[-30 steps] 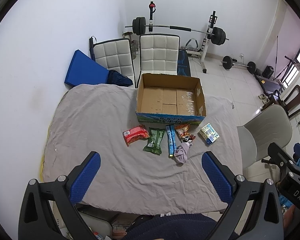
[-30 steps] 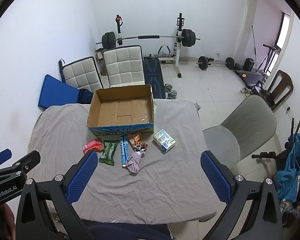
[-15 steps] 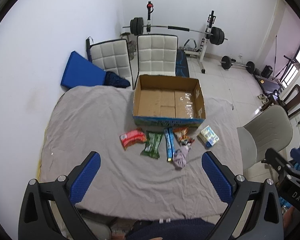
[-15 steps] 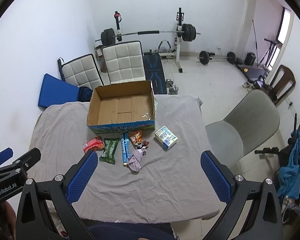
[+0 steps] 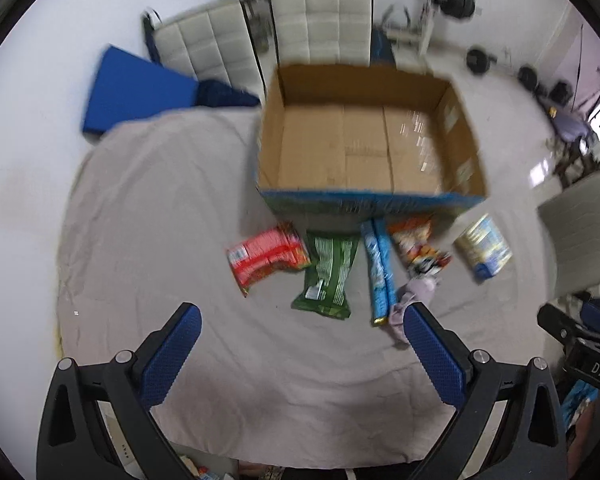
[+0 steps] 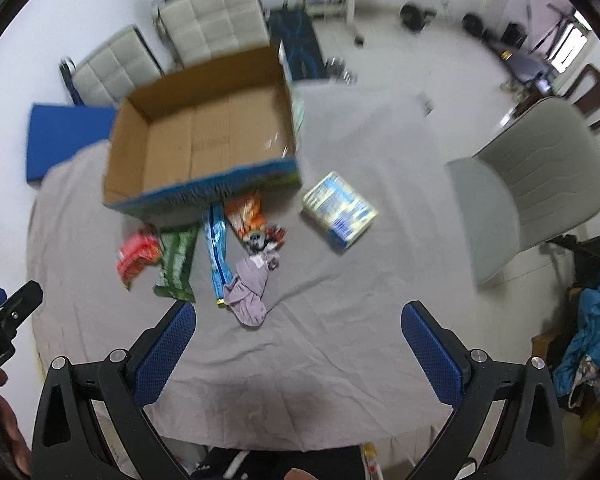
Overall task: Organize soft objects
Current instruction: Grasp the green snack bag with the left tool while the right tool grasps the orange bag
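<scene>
An open empty cardboard box [image 5: 368, 148] [image 6: 204, 140] stands on the grey-clothed table [image 5: 160, 220]. In front of it lie a red packet [image 5: 266, 258] [image 6: 138, 254], a green packet [image 5: 328, 274] [image 6: 176, 264], a blue stick pack [image 5: 378, 268] [image 6: 217, 248], an orange snack bag [image 5: 418, 242] [image 6: 252, 220], a lilac cloth [image 5: 410, 300] [image 6: 248, 288] and a blue-white pack [image 5: 484, 246] [image 6: 340, 208]. My left gripper [image 5: 300, 320] is open above the table's near part, short of the packets. My right gripper [image 6: 298, 320] is open, just short of the cloth.
Two white padded chairs [image 5: 320, 24] and a blue mat [image 5: 132, 88] stand behind the table. A grey chair [image 6: 528, 176] is at the right. Weight equipment [image 6: 352, 0] fills the far floor. Clothes [image 6: 592, 320] hang at the far right.
Both grippers have moved forward and down toward the table; the box and packets now look much larger and blurred. Both stay open.
</scene>
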